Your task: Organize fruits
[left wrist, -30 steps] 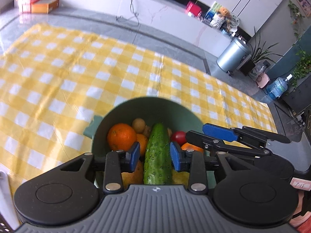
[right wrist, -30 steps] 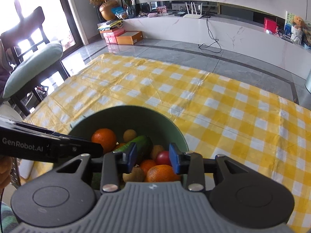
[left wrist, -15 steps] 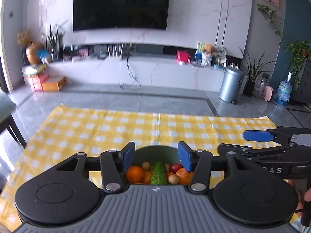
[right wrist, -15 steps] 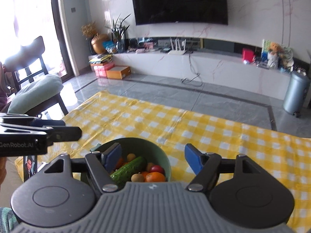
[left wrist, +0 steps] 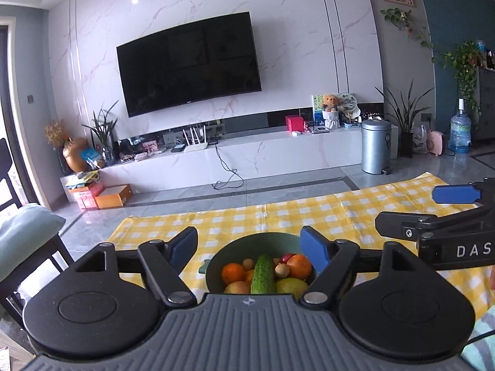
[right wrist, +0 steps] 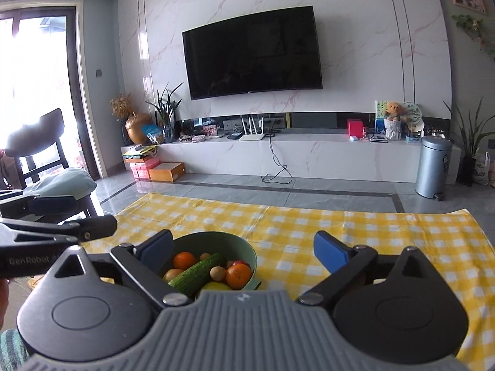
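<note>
All the fruit I can see lies together in the green bowl [left wrist: 216, 266], which stands on the yellow checked cloth [left wrist: 355, 213] near its front edge, closer to the front left corner than to the right one. In the bowl a cucumber [left wrist: 263, 273] lies lengthwise across the middle, with an orange [left wrist: 232, 272] on one side, another orange [left wrist: 299, 266] on the other, a small red fruit [left wrist: 286, 257] behind, and some small brownish ones between. The rest of the cloth is bare. This picture fits two stages: the fruit gathered in the bowl already, or the fruit waiting to be taken out and sorted; I cannot tell which. In both cases I judge that good work means coming from above, straight over one fruit, because they are packed close and round ones roll easily. The left gripper [left wrist: 249, 247] is spread wide, holds nothing and touches nothing, raised in front of the bowl. The right gripper [right wrist: 243, 252] is also wide apart and empty.
</note>
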A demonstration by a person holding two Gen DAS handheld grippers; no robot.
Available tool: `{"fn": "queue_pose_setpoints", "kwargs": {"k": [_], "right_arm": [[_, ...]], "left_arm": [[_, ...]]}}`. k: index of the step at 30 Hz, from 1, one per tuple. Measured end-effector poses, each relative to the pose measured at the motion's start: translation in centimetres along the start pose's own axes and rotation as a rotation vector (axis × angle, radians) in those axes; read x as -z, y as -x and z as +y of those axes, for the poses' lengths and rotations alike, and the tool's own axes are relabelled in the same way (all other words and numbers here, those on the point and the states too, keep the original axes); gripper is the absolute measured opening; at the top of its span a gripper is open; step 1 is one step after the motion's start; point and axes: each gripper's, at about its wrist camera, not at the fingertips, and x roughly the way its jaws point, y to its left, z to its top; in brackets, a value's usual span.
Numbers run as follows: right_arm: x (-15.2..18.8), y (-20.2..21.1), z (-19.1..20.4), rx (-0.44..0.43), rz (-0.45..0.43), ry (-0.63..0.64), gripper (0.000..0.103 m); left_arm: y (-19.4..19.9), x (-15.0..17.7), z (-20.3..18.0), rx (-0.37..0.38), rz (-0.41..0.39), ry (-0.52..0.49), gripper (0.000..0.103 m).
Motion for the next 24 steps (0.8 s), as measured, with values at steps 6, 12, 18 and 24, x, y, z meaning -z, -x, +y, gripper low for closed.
{"fn": "queue_pose_setpoints", "kwargs": {"k": [6,12,18,24], "right_arm": [[2.9,0.8,0.9,0.058,-0.028,0.046,0.099],[5.7,-1.3,0.1,0.085,0.019,0.036,0.099],[7.1,-3.4,-0.3,0.104,0.045,0.034,0.099],[7.8,-4.5,-0.6,0.116,0.042,0.045,0.099]], "left_arm": [[-0.7,2.5,-0.5,-0.063,0.008,-0.005,0.091],[-3.2,5.1,-0.9,-0.080,0.107,0.023,0.091],[-5.1,6.6,-0.9,-0.067,0.185,0.043,0.091],[-6.3,7.9,-0.7,-0.046,0.237,0.054,0.091]]}}
